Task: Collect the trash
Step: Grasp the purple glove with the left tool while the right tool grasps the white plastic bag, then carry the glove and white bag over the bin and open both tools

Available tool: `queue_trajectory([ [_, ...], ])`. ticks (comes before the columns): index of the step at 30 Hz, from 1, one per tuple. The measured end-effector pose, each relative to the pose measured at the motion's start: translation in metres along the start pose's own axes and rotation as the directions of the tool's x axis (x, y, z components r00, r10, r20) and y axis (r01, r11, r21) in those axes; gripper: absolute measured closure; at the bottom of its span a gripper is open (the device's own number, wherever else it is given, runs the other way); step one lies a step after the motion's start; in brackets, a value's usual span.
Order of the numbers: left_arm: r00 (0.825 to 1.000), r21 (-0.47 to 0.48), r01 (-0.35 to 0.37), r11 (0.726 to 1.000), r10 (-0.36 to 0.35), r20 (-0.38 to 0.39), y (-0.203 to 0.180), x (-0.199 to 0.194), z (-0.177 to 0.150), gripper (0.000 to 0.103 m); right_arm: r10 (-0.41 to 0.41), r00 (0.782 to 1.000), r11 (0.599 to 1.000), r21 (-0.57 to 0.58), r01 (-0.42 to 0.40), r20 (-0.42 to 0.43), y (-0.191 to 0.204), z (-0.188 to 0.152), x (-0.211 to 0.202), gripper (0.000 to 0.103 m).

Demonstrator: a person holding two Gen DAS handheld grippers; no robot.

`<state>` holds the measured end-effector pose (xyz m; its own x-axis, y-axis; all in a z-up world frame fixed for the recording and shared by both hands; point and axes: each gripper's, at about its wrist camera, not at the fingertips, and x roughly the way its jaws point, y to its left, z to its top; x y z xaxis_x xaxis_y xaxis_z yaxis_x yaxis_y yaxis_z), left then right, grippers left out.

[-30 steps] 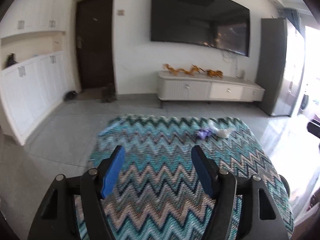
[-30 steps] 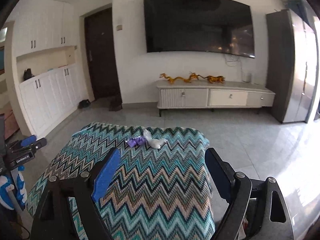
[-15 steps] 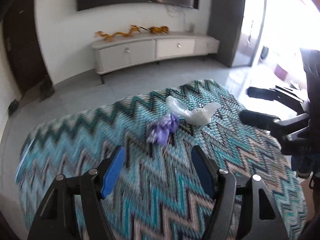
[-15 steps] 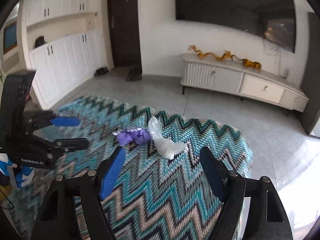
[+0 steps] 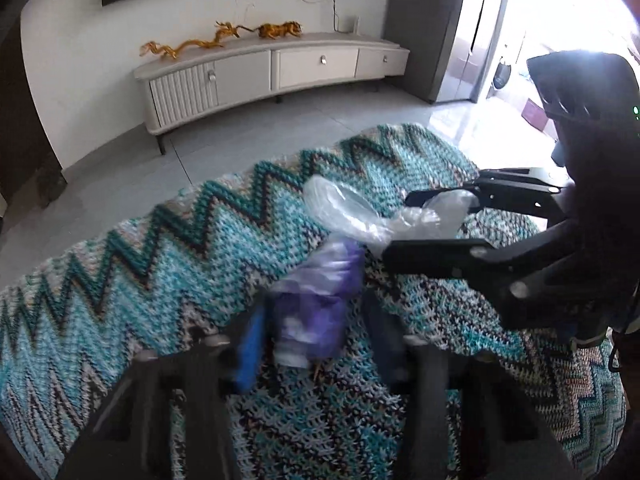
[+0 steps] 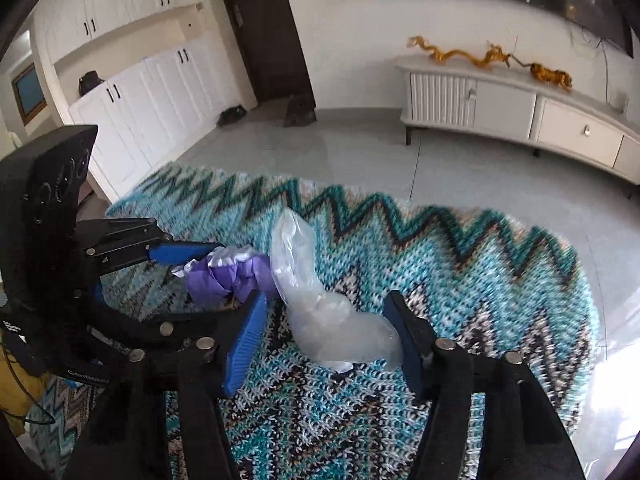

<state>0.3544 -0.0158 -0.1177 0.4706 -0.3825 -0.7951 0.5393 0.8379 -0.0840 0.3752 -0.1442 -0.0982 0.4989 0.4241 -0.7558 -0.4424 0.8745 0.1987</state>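
Across the near part of both views spreads a zigzag knitted cloth (image 5: 168,264) in teal, white and dark yarn, draped over a low surface, with pale floor tiles (image 6: 360,148) beyond it. Against the far wall stands a long white TV cabinet (image 5: 280,68) carrying golden dragon figurines (image 6: 460,54). White cupboards (image 6: 140,92) and a dark door (image 6: 264,28) fill the far left of the right wrist view.

On the cloth lie two pieces of trash, touching each other: a clear plastic bag (image 6: 320,304), crumpled and elongated, and just to its left a crumpled purple wrapper (image 6: 228,276).

From the right wrist view, the right gripper (image 6: 326,340) is spread wide, its fingers on either side of the near end of the clear plastic bag, not pressing it. The left gripper (image 5: 316,332) reaches in from the left with the purple wrapper between its blue pads; its own view is blurred there, and a gap seems to remain on each side, so the tongs look released and not yet clenched.
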Motion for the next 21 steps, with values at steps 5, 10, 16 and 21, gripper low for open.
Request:
queue_trajectory([
  [5, 1.000, -0.003, 0.004, 1.000, -0.004, 0.016, -0.008, -0.013, -0.011, 0.071, 0.017, 1.000, 1.000, 0.023, -0.017, -0.009, 0.000, -0.012, -0.007, 0.072],
  [10, 0.998, -0.022, -0.005, 1.000, 0.006, 0.064, -0.028, -0.059, -0.028, 0.071, 0.010, 1.000, 0.999, 0.048, -0.011, 0.025, 0.009, -0.034, -0.052, 0.073],
  [16, 0.989, -0.029, -0.073, 0.997, 0.076, 0.130, -0.066, -0.135, -0.050, 0.071, 0.009, 0.997, 0.999, 0.032, -0.012, 0.081, 0.048, -0.075, -0.133, 0.073],
  [21, 0.965, 0.005, -0.175, 0.985, 0.170, 0.200, -0.115, -0.198, -0.075, 0.071, 0.005, 0.990, 0.999, 0.031, -0.009, 0.141, 0.080, -0.111, -0.205, 0.073],
])
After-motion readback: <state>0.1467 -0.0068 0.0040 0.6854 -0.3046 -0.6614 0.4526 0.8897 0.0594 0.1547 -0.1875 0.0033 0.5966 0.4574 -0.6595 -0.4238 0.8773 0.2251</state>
